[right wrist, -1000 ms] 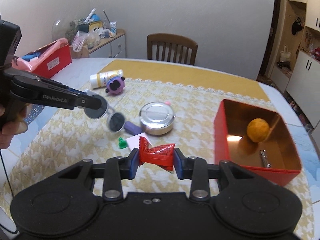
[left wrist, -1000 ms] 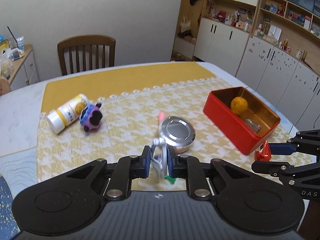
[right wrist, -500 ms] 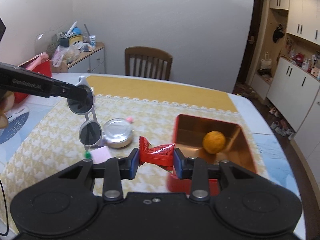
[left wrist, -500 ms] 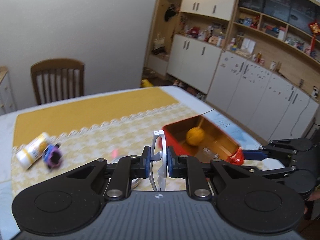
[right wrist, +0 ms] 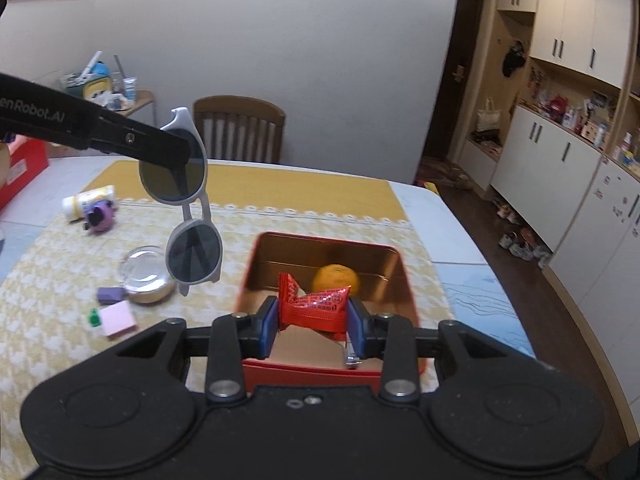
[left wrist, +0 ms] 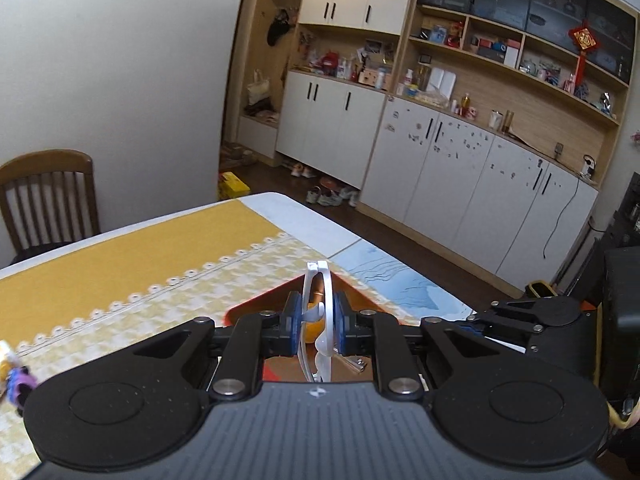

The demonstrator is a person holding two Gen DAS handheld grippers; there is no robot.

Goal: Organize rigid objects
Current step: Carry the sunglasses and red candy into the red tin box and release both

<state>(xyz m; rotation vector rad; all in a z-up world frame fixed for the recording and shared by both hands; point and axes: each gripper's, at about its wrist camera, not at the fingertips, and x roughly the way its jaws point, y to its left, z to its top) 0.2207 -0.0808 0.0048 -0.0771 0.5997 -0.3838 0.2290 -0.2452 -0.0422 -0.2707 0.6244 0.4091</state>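
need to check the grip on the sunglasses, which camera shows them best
The right wrist view: the sunglasses hang side-on in the air, both dark lenses and the white frame visible, the left tongs clamped on the upper lens. The left wrist view shows them only edge-on, a thin white rim pinched between the pads.

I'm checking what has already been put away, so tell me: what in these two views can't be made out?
- Red tin, right wrist view: its near floor is hidden by the red packet in the right gripper.
- Small metal thing in the tin: mostly covered by a finger.
- Left wrist view: the tin is largely behind the left gripper and sunglasses.
- Purple toy: blurred, cut by the edge.
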